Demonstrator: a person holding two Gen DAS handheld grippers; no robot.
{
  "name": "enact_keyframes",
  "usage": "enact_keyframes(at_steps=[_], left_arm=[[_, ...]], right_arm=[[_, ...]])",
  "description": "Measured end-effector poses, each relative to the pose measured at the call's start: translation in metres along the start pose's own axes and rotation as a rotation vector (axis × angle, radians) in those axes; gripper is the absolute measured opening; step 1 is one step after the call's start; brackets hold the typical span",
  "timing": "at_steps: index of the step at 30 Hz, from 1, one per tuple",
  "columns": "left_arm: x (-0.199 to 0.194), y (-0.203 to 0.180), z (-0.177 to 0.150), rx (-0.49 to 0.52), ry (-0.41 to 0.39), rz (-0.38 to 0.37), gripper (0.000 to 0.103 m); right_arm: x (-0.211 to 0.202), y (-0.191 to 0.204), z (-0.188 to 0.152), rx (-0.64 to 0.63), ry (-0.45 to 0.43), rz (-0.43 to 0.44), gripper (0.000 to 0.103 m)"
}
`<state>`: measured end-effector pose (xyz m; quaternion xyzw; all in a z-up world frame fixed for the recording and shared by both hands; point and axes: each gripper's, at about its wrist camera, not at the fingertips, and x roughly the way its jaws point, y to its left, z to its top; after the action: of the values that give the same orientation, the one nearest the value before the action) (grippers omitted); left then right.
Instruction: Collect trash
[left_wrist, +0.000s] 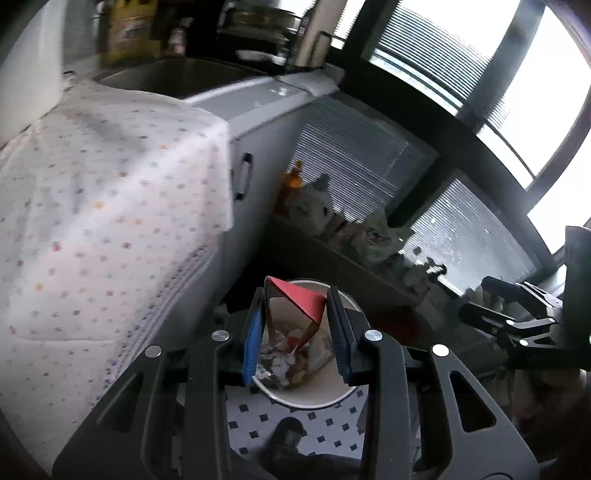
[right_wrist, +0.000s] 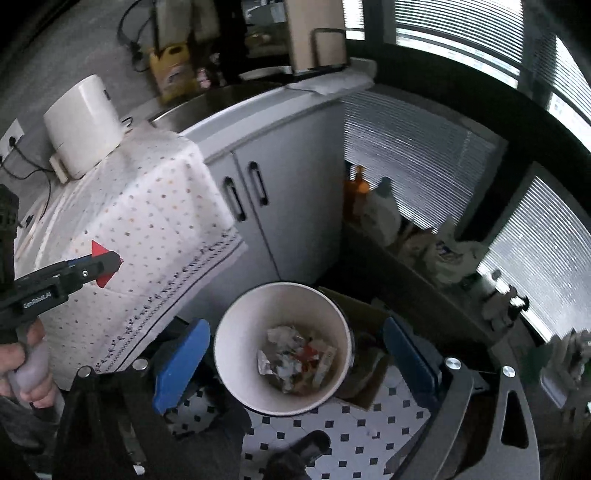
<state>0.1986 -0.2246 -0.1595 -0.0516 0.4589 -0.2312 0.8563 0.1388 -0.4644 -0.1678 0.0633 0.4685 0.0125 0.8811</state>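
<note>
My left gripper is shut on a folded red paper scrap and holds it in the air over the white trash bin. In the right wrist view the left gripper shows at the left edge with the red scrap sticking out of its jaws. My right gripper is open and empty, its blue pads either side of the white bin far below. The bin holds several crumpled papers and stands on the tiled floor.
A table with a dotted white cloth stands left of the bin. Grey cabinets with a sink are behind it. A cardboard box lies right of the bin. A low shelf with bottles and bags runs under the windows.
</note>
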Motion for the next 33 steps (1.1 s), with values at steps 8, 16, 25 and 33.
enact_keyframes(at_steps=[8,16,25,33], left_arm=[[0.031,-0.037,0.002,0.048,0.035,-0.049,0.033],[0.039,-0.055,0.007,0.074,0.028,-0.1,0.069],[0.006,-0.045,0.012,0.066,-0.035,-0.045,0.09],[-0.036,-0.034,0.014,0.033,-0.103,0.026,0.097]], right_arm=[[-0.02,-0.041,-0.02,0.063,-0.014,-0.055,0.093],[-0.033,-0.061,-0.029,0.103,-0.029,-0.079,0.093],[-0.04,-0.044,-0.021,0.079,-0.062,-0.032,0.095],[-0.053,-0.023,-0.006,0.044,-0.107,0.035,0.095]])
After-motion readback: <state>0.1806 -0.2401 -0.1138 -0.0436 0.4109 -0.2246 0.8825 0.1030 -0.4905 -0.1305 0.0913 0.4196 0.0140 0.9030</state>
